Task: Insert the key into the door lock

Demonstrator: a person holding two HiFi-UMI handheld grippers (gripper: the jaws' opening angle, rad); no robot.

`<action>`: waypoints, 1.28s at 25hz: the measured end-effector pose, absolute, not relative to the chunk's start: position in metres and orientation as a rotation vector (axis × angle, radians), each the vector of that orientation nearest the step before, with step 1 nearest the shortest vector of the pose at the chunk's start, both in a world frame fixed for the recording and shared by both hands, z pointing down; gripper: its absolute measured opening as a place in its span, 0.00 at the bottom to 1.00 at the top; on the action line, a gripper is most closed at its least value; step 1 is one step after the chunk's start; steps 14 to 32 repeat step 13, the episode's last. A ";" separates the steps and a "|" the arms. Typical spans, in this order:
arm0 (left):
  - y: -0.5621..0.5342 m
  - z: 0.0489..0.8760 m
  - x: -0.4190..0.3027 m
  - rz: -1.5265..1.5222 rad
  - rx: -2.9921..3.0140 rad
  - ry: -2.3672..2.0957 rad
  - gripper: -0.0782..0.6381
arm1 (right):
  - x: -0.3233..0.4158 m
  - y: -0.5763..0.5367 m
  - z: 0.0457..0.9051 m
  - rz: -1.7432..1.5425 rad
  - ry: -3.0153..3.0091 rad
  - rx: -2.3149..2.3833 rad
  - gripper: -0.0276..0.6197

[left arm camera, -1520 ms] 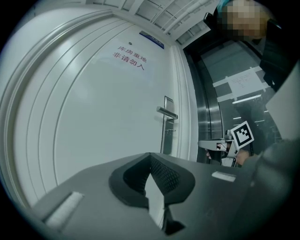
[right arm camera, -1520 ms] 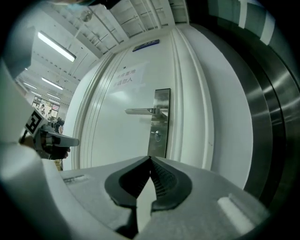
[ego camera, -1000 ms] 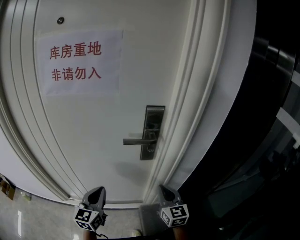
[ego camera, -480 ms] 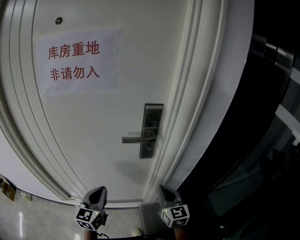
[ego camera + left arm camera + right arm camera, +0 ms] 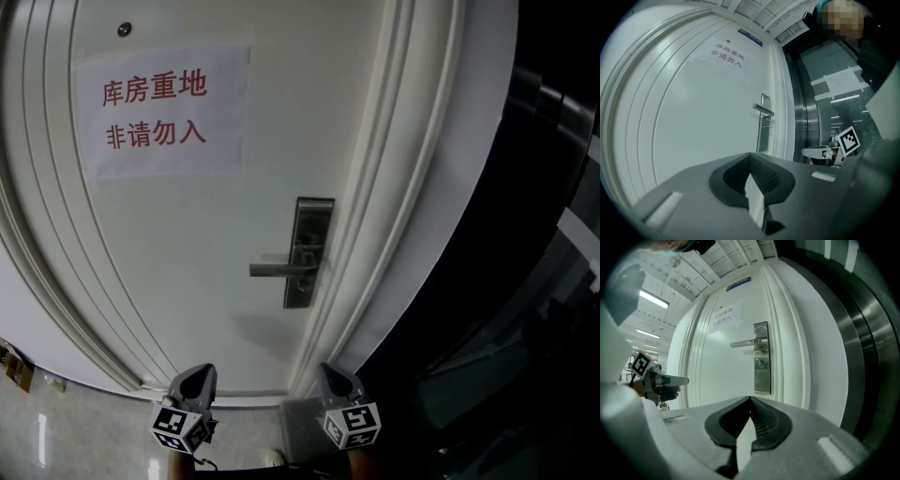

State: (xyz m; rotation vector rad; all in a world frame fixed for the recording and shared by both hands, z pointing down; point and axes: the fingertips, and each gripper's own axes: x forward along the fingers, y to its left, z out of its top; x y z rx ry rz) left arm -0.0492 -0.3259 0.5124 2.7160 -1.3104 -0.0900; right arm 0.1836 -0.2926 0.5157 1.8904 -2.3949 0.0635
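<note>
Head view: left gripper (image 5: 195, 379) and right gripper (image 5: 335, 377) clenched empty, well apart from the silver steel lock plate (image 5: 308, 251). No key visible; insertion would likely fail.

Lock plate (image 5: 762, 357), ahead of the right gripper (image 5: 750, 401): surface detail too small to resolve. Blue plaque (image 5: 738, 283), above and left of that gripper: print illegible.

Closed tongs (image 5: 750, 400), door lock (image 5: 761, 357) beyond
</note>
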 end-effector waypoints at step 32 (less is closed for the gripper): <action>-0.325 0.512 -0.048 -0.095 2.712 -1.313 0.11 | 0.182 -0.292 0.515 0.068 -2.408 1.878 0.04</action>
